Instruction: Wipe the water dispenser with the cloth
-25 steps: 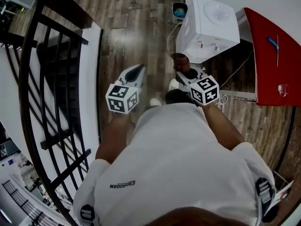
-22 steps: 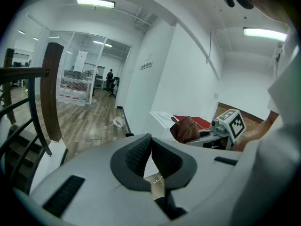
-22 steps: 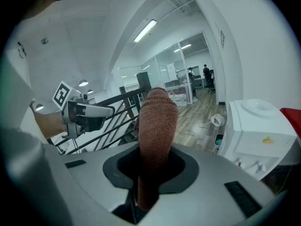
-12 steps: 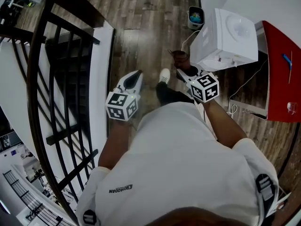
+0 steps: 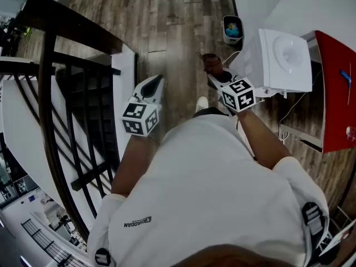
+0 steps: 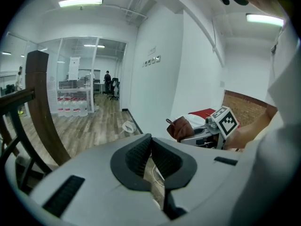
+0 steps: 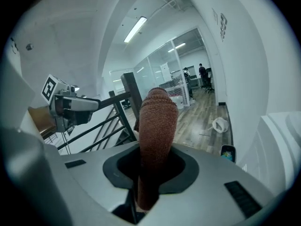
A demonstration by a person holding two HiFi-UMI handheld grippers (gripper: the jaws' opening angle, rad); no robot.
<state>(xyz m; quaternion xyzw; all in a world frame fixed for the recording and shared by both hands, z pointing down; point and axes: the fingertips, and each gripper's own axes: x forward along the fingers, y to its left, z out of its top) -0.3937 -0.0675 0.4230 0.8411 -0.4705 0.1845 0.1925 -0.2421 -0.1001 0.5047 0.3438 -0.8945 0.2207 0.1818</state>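
Observation:
The white water dispenser point(image 5: 281, 60) stands at the upper right in the head view, and its top edge shows as a white curve point(image 7: 282, 149) at the right of the right gripper view. My right gripper point(image 5: 214, 78) is shut on a brown knitted cloth point(image 7: 155, 140), which sticks up between the jaws; in the head view the cloth point(image 5: 211, 64) is just left of the dispenser, apart from it. My left gripper point(image 5: 156, 82) is shut with nothing in it, held over the wood floor left of the right one.
A dark stair railing point(image 5: 67, 93) and stairwell lie at the left. A red table point(image 5: 336, 88) sits right of the dispenser. A small bin point(image 5: 232, 29) stands on the wood floor beyond it, and cables point(image 5: 289, 113) run beside the dispenser.
The person has walked forward. The dispenser has shifted right and closer in view, and the right gripper with the cloth has come nearer to its left side.

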